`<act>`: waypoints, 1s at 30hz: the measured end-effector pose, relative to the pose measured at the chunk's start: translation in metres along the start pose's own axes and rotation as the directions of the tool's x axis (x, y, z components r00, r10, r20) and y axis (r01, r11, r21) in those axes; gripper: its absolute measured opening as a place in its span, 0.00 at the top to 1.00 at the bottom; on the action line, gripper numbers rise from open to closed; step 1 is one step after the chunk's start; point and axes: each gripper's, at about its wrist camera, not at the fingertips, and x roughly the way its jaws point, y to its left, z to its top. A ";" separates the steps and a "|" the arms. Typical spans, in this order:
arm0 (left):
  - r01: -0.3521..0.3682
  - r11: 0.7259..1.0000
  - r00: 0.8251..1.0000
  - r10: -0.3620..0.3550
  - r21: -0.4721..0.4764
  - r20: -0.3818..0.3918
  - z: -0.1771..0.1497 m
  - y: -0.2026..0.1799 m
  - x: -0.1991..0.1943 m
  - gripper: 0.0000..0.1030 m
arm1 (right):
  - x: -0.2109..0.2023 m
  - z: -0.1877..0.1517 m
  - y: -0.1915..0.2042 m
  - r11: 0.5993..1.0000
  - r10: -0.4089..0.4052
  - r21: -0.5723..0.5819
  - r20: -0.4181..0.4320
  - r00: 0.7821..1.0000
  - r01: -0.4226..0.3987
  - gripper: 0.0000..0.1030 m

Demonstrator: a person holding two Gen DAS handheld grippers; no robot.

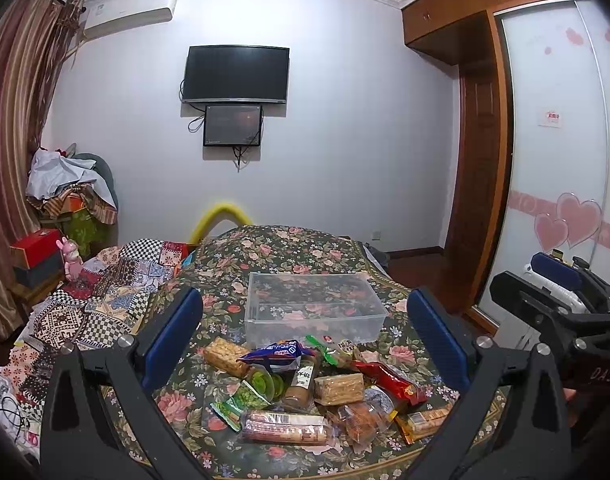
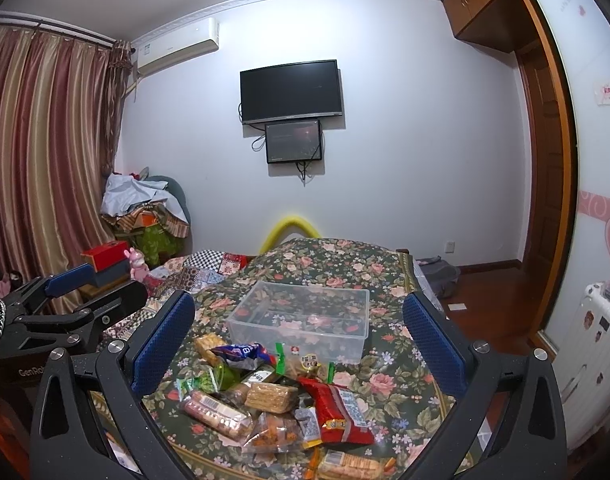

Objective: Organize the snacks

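Snacks (image 1: 305,388) below spread left gripper (image 1: 305,332)

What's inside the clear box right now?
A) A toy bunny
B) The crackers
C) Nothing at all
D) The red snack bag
C: the clear box shows only the flowery cloth through its bottom, and the snacks all lie in a pile in front of it.

Snack pile (image 2: 273,404) before clear bin (image 2: 301,320)

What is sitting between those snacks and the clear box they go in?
Nothing visible. The snack pile lies just in front of the clear box, which has no lid and looks empty; only bare floral cloth separates them.
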 end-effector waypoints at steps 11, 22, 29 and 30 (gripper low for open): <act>0.000 1.000 1.000 0.000 0.001 -0.003 0.000 0.000 0.001 0.00 | 0.002 -0.003 0.000 1.000 0.004 0.007 -0.009 1.000 -0.004 0.00; 0.002 1.000 1.000 -0.002 0.002 -0.004 0.000 -0.001 0.001 0.00 | 0.003 -0.004 0.000 1.000 0.005 0.007 -0.011 1.000 -0.005 0.00; -0.001 1.000 1.000 0.001 0.002 -0.003 0.001 -0.002 0.001 0.00 | 0.003 -0.004 0.000 1.000 0.006 0.007 -0.012 1.000 -0.006 0.00; -0.002 1.000 1.000 0.002 0.002 -0.003 0.002 -0.002 0.000 0.00 | 0.003 -0.004 0.000 1.000 0.006 0.007 -0.012 1.000 -0.006 0.00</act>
